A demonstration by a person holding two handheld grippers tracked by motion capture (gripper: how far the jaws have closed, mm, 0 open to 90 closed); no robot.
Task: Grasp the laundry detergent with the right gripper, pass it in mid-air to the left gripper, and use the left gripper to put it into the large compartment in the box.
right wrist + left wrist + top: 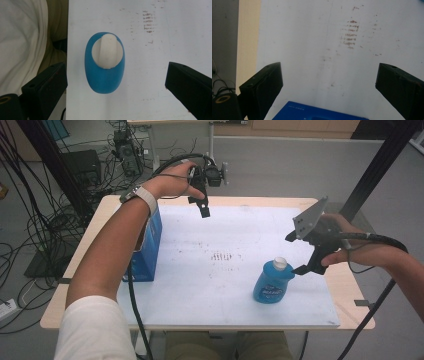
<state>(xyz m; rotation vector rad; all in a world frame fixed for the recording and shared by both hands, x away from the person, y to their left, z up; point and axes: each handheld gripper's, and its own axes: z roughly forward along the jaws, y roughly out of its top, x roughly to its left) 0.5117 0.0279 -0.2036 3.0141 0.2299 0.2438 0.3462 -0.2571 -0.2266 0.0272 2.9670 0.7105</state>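
Note:
A blue bottle (272, 282) with a white cap stands upright on the white mat (225, 290), right of the middle. My right gripper (296, 253) is just right of its cap, open. In the right gripper view I look down on the bottle (103, 75), which sits apart from both wide-spread jaws of the right gripper (116, 68). A blue box (150, 247) stands at the mat's left edge. My left gripper (201, 205) is raised over the far side of the table, open. Its own view has the left gripper (329, 72) spread wide over bare mat, with the box top (312, 112) at the bottom.
Brown smudges (222, 256) mark the mat's middle. The wooden table (345, 280) shows around the mat. Cables and equipment (125, 150) lie on the floor beyond the far edge. A black frame post (370, 175) slants at the back right.

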